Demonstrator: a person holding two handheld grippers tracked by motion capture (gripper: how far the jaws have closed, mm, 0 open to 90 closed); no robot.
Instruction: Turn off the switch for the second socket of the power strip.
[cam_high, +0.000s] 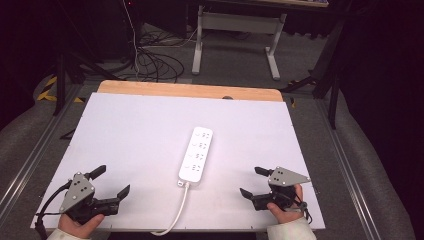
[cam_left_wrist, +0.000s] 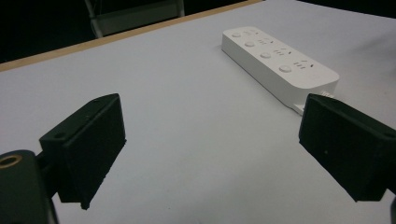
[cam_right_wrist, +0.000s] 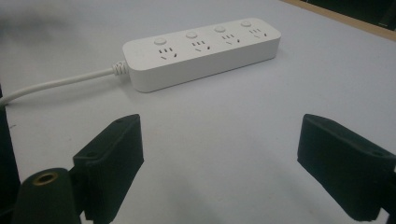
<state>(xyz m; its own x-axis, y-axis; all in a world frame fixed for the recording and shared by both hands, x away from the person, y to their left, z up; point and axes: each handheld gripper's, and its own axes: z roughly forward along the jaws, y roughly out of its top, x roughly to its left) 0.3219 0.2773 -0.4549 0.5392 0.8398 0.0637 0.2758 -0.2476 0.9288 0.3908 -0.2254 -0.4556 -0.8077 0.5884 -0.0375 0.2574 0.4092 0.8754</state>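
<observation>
Jaws spread wide on both tools, gripping nothing. Left gripper and right gripper sit low on the white table, well apart — the white power strip lies flat between them, ahead of the fingertips, untouched. Its cord trails back between the two hands.

A white-topped table with a bare wooden strip along its far edge carries a white four-socket power strip lying flat near the middle, slightly right of centre. The strip's white cord trails off the table's near edge.
</observation>
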